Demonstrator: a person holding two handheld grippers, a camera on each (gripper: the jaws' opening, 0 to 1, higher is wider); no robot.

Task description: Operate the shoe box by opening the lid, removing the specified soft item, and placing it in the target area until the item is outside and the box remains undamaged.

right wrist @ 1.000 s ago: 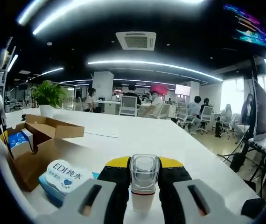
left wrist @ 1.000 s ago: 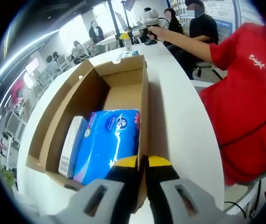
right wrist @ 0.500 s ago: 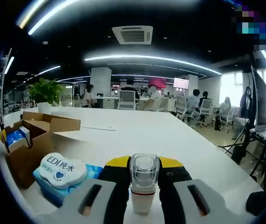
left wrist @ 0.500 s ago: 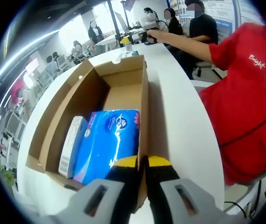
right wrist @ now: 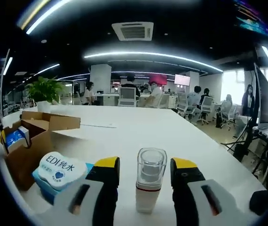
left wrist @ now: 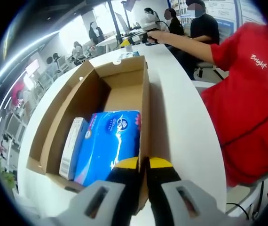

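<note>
left tool: clamped on shoe box wall, seemingly | right tool: apart, straddling spray bottle

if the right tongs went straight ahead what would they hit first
The small clear-capped bottle, standing upright on the white table between the open tongs. Past it the tabletop looks free, though depth is hard to judge.

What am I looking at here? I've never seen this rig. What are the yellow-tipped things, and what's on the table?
A person holds two hand grippers, each carrying a camera that looks along its fingers. The left gripper is shut on the wall of the open shoe box, which holds a blue tissue pack and a small white carton. The right gripper stands open around a small spray bottle upright on the white table, beside a wet-wipes pack.
</note>
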